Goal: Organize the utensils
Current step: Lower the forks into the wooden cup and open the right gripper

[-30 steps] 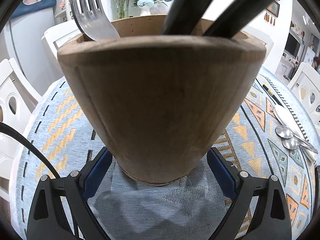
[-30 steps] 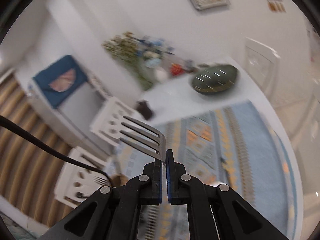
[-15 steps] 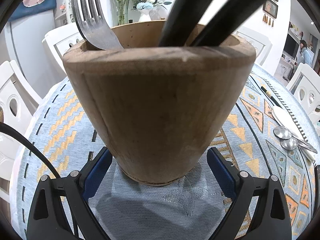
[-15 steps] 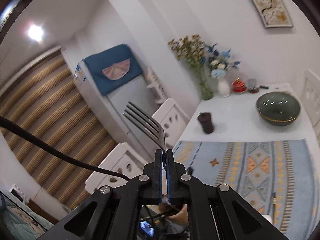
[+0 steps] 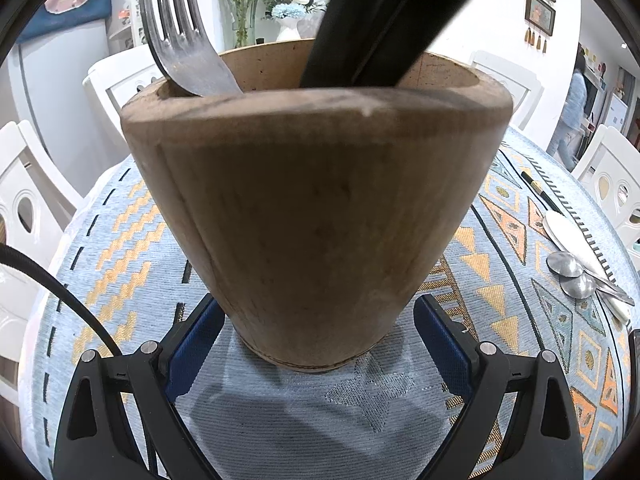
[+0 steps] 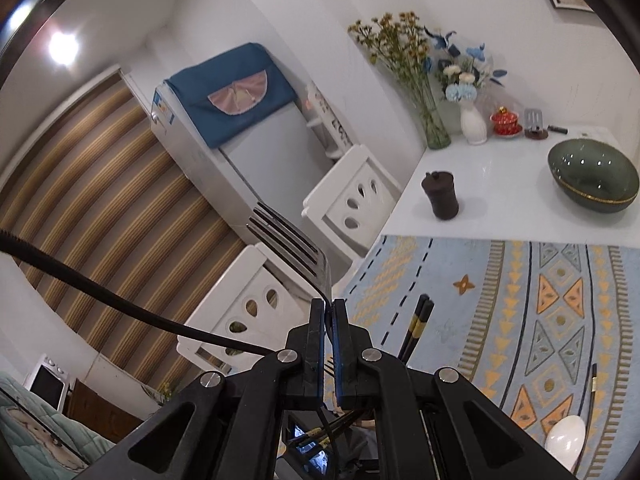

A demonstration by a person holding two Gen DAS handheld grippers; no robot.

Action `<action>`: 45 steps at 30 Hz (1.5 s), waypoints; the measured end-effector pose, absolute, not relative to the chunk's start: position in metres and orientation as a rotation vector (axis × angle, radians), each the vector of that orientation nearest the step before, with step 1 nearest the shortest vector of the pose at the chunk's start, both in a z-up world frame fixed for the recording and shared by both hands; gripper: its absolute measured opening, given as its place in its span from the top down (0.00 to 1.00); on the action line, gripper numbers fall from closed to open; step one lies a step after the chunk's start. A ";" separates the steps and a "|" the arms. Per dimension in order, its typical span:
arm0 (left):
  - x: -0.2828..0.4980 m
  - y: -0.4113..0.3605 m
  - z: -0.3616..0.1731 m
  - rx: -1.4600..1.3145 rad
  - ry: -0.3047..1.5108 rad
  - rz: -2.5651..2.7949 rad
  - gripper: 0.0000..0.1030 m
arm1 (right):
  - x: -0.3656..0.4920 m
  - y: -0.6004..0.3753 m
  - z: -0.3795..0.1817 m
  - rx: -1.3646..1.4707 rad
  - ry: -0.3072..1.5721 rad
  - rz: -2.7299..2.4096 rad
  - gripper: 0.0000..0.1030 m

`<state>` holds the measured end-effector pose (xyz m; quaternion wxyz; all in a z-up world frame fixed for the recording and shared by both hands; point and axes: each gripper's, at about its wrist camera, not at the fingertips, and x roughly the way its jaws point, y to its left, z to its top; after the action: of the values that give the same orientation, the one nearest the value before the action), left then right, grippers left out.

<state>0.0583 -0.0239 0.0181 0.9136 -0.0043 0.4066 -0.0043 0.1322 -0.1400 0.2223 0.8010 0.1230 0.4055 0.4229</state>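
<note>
The left gripper stands open, its blue pads flanking the base of the wooden cup without touching it. The cup stands on the patterned tablecloth and holds a fork, tines up, and dark chopsticks. The right gripper is clamped on a second fork. Farther off, a green bowl sits on the white table.

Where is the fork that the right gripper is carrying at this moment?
In the right wrist view the fork sits clamped in the shut right gripper, tines pointing up and left toward the white chairs, above the table's left edge beside the black chopsticks.
</note>
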 end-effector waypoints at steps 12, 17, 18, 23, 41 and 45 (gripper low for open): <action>0.059 -0.024 0.018 -0.007 0.839 -0.008 0.08 | 0.142 -0.132 0.199 0.251 0.938 0.874 0.97; 0.059 -0.024 0.018 -0.007 0.839 -0.008 0.08 | 0.144 -0.130 0.190 0.255 0.962 0.871 0.97; 0.059 -0.024 0.018 -0.007 0.839 -0.008 0.08 | 0.144 -0.129 0.189 0.252 0.966 0.869 0.97; 0.059 -0.024 0.018 -0.007 0.839 -0.008 0.08 | 0.146 -0.125 0.182 0.248 1.005 0.863 0.96; 0.059 -0.024 0.019 -0.009 0.840 -0.008 0.08 | 0.144 -0.131 0.194 0.268 1.006 0.879 0.83; 0.059 -0.025 0.019 -0.008 0.841 -0.008 0.08 | 0.144 -0.147 0.210 0.281 0.978 0.862 0.79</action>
<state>0.0591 -0.0253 0.0193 0.9129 -0.0037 0.4081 -0.0040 0.1436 -0.1466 0.2098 0.7859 0.1302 0.4534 0.3996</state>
